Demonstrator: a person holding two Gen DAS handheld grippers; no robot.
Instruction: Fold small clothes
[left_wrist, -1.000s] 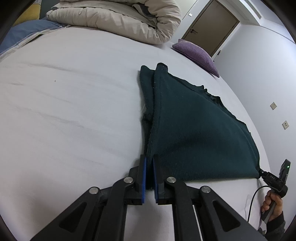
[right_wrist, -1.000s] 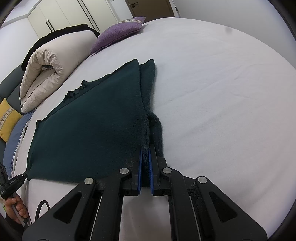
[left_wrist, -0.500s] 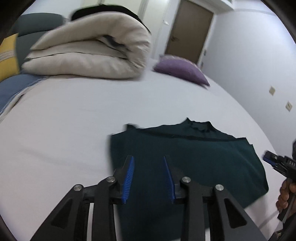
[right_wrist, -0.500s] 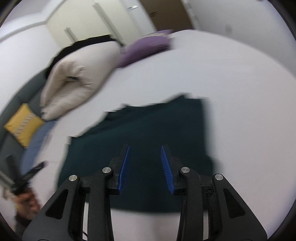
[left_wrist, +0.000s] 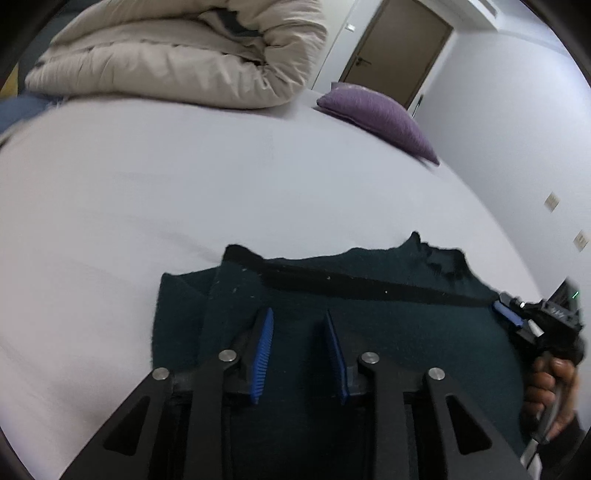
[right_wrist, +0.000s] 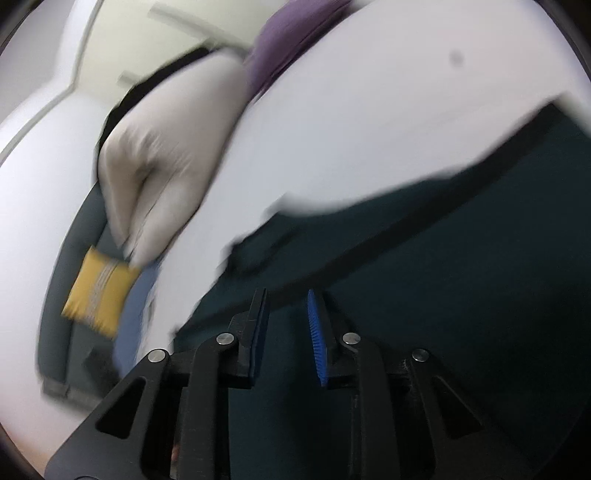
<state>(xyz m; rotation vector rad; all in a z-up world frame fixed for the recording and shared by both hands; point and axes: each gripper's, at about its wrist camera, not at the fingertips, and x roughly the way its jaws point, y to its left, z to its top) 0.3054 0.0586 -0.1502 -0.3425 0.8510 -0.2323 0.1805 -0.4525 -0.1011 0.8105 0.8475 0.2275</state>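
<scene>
— Since a second ago both grippers let go; left wrist view?
— The left gripper (left_wrist: 298, 314), jaws apart, hovers over the dark green garment (left_wrist: 388, 332), folded on the bed (left_wrist: 184, 192).
— Right wrist view?
— Blurred; right gripper (right_wrist: 286, 295) jaws apart above the cloth. One fold looks done; next needs a fresh edge grasp.

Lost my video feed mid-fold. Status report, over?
Left hand-held gripper and right hand-held gripper both open, empty. Dark green garment lies folded on the bed. Nothing in the way.
</scene>
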